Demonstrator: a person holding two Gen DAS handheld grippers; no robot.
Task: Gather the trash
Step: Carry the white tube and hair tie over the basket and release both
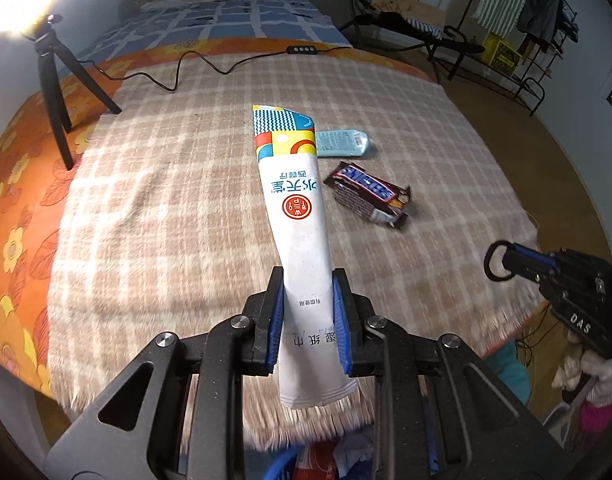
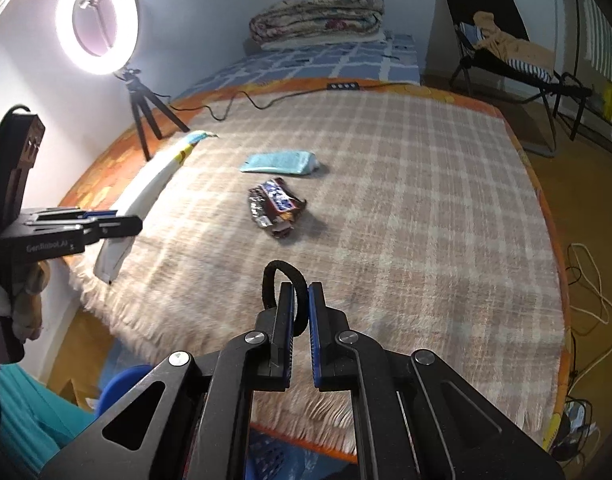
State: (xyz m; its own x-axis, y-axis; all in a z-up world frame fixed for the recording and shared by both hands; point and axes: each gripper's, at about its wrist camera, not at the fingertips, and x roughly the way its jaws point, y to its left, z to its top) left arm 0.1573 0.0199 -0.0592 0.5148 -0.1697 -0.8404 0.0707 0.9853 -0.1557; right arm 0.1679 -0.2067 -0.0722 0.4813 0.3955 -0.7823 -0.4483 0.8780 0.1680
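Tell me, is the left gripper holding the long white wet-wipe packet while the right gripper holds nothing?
Not quite. The left gripper does hold the long white wet-wipe packet, but the right gripper is pinching a black elastic hair tie, as the right wrist view shows.

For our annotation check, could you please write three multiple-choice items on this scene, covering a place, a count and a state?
1. Where does the dark candy wrapper lie?
A. on the plaid blanket
B. on the chair
C. on the floor

2. How many pieces of trash lie loose on the blanket?
A. one
B. two
C. four

3. What does the left hand-held gripper hold?
A. nothing
B. a black loop
C. a white wet-wipe packet

Answers: 1 A, it rests mid-blanket; 2 B, the candy wrapper and a light blue packet; 3 C, its pads clamp the packet.
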